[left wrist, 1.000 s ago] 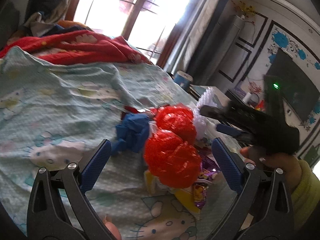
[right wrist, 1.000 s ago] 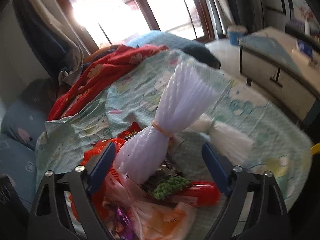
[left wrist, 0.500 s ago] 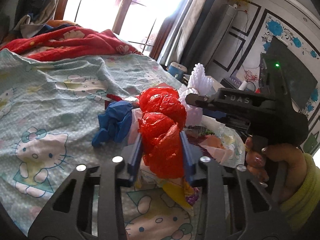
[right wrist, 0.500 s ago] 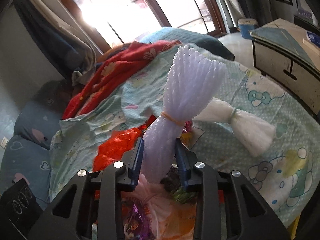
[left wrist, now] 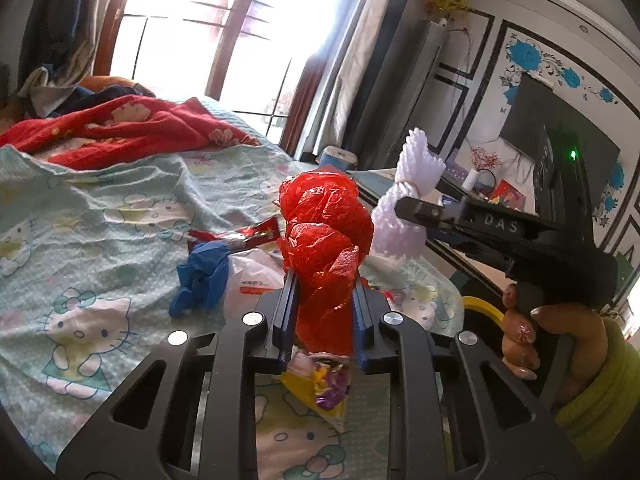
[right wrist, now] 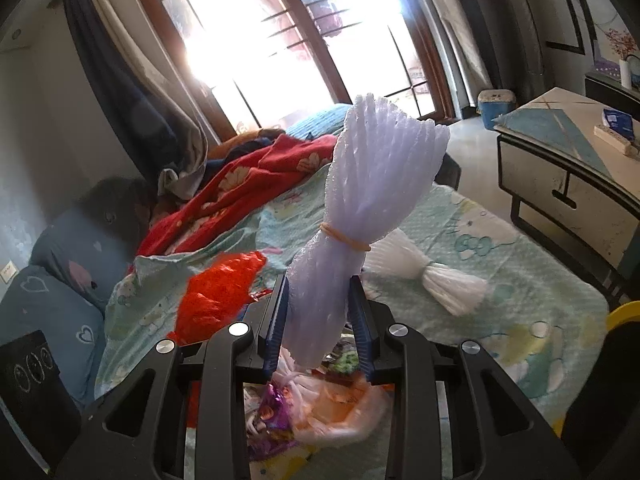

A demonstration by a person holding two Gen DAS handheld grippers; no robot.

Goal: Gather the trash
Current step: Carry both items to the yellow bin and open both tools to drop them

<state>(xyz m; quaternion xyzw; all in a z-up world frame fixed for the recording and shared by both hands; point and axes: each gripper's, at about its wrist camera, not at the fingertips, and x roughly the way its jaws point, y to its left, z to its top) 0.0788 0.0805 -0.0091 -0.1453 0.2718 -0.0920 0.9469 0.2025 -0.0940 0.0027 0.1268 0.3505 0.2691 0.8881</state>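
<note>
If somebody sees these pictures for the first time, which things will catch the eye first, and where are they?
First, the crumpled red plastic bag, clamped upright in the left tongs above the trash pile on the Hello Kitty bedsheet. Next, the white foam net bundle, tied with a rubber band and clamped in the right tongs. Behind them, a bright window glares.

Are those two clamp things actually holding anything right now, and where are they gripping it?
Yes. The left hand-held gripper pinches the red plastic bag at its lower part; the right hand-held gripper clamps the white foam net bundle below its rubber band.
</note>
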